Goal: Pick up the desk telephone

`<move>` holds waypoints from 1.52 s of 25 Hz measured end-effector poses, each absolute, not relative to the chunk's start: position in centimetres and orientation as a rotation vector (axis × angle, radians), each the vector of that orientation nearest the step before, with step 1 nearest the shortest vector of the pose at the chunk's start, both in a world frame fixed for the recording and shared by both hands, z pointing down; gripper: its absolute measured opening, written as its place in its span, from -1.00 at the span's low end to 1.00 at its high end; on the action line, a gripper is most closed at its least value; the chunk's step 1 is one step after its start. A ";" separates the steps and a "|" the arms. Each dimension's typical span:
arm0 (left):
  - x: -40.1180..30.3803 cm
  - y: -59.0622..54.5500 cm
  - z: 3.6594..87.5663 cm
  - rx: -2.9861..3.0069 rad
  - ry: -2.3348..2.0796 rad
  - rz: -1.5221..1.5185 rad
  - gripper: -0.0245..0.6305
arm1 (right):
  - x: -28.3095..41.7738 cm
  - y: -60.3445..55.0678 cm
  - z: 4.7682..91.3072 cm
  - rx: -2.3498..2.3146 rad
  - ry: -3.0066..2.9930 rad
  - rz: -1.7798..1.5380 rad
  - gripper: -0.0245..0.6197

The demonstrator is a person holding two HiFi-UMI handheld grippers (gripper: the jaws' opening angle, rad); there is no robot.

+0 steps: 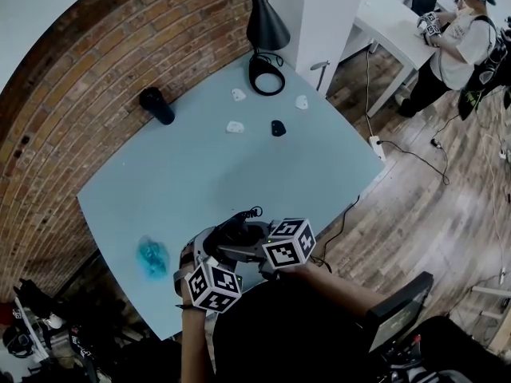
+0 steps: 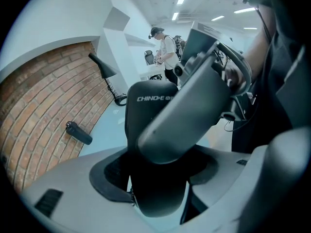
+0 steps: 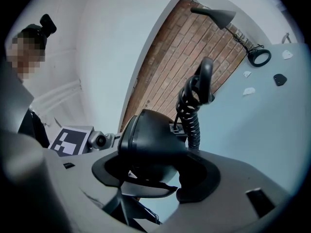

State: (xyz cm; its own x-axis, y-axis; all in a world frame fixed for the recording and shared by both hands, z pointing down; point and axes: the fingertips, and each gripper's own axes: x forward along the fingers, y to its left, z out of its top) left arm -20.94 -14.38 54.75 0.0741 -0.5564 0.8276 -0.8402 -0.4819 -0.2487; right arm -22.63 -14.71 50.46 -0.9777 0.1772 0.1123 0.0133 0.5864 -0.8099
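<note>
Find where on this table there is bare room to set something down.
Widest bare patch: the table's middle, between the desk telephone at the near edge and the small pieces by the lamp base. Also bare: the strip between the black cylinder and the blue object. Crowded: the far end around the lamp base.

A pale blue table (image 1: pixel 200 166) stands against a curved red brick wall (image 1: pixel 88 62). At its far end a black desk lamp (image 1: pixel 266 24) rises from a ring-shaped base, with three small white pieces (image 1: pixel 235 126) and a small black piece (image 1: pixel 278 128) scattered near it. A black cylinder (image 1: pixel 157 105) lies on its side near the wall, well apart from a crumpled blue wad (image 1: pixel 152 258) at the near left edge. On the wooden floor (image 1: pixel 431 206) lies a white power strip (image 1: pixel 377 147), and farther off a person (image 1: pixel 463 30) stands at a white desk (image 1: pixel 391 22).
</note>
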 end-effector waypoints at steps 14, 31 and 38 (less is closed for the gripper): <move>-21.7 -13.2 53.4 2.193 -1.556 1.381 0.04 | -22.0 -16.4 51.0 -0.088 -2.561 1.583 -0.08; -26.9 -13.5 47.3 2.063 -1.962 0.615 -0.12 | -19.9 -23.7 45.2 0.241 -2.874 1.334 -0.08; -29.9 -12.8 44.4 2.004 -2.098 0.440 -0.18 | -20.5 -25.4 40.4 0.292 -3.018 1.051 -0.08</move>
State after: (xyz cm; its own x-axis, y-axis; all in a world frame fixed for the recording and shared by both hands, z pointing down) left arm -29.87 -12.76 44.40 -0.0559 -0.9353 0.3494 -0.9969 0.0327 -0.0720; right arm -20.53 -25.35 40.36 -0.9812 -0.1930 -0.0040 -0.1487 0.7691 -0.6216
